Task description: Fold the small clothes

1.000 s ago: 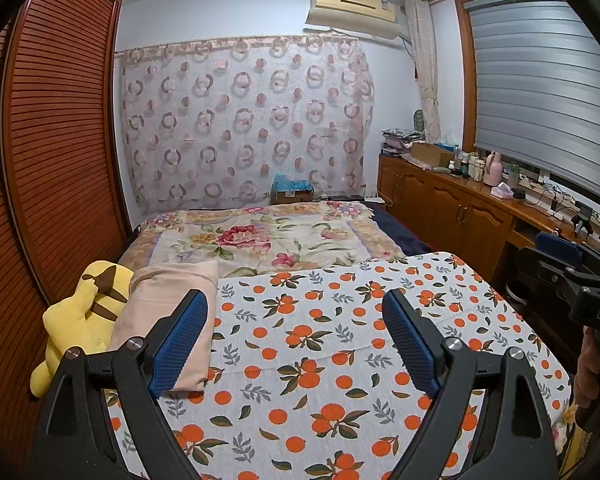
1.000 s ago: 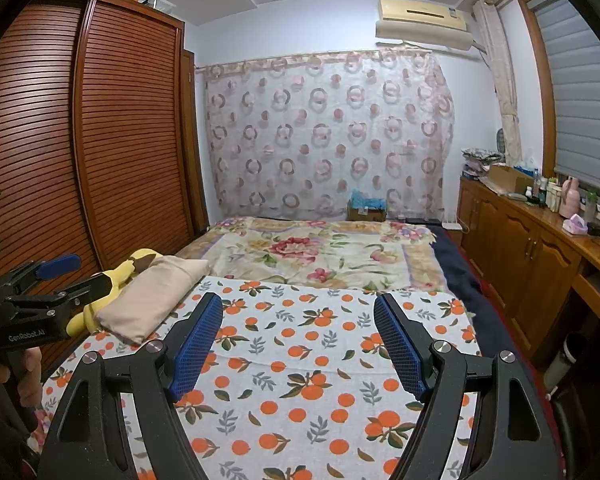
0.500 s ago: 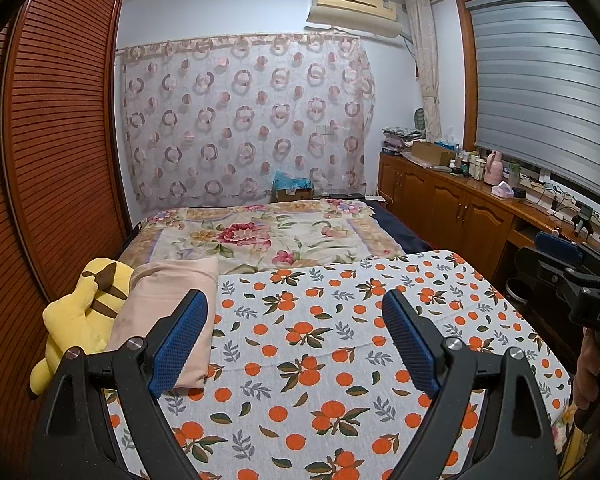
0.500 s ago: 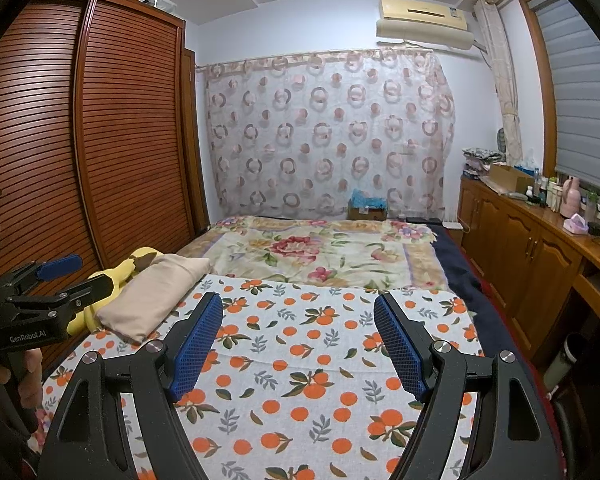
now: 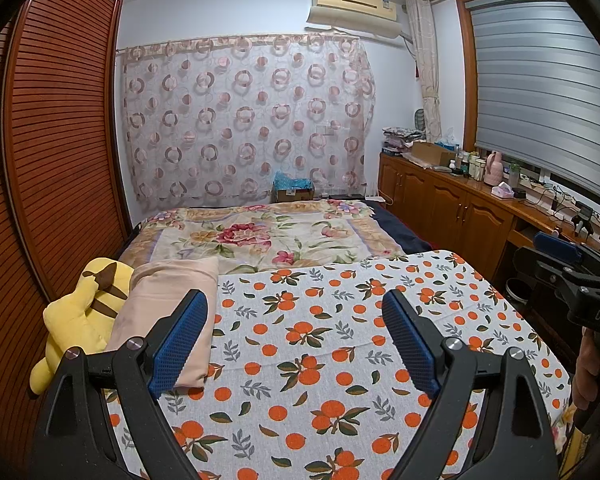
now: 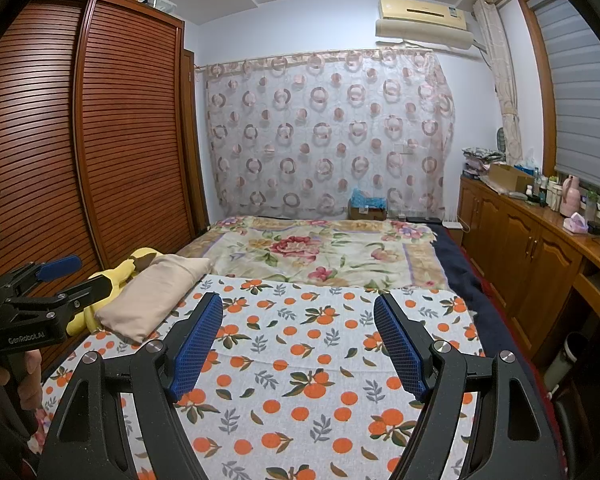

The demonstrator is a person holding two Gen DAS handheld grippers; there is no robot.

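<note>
A white sheet printed with oranges (image 5: 320, 344) (image 6: 300, 360) covers the near half of the bed, flat apart from one crease across it. My left gripper (image 5: 295, 300) hovers over it, open, with nothing between its blue pads. My right gripper (image 6: 298, 300) is open and empty too, above the same sheet. Each wrist view catches the other tool at its edge: the right gripper (image 5: 560, 256) held by a hand, the left gripper (image 6: 56, 276) likewise. A beige pillow or folded cloth (image 5: 168, 304) (image 6: 152, 296) lies at the sheet's left edge. I see no small garment.
A yellow plush toy (image 5: 80, 312) lies beside the beige piece against the slatted wooden wardrobe (image 5: 52, 160). A floral blanket (image 5: 260, 236) covers the far half of the bed. A wooden cabinet (image 6: 532, 248) with bottles runs along the right wall, with a bin (image 5: 518, 290) by it.
</note>
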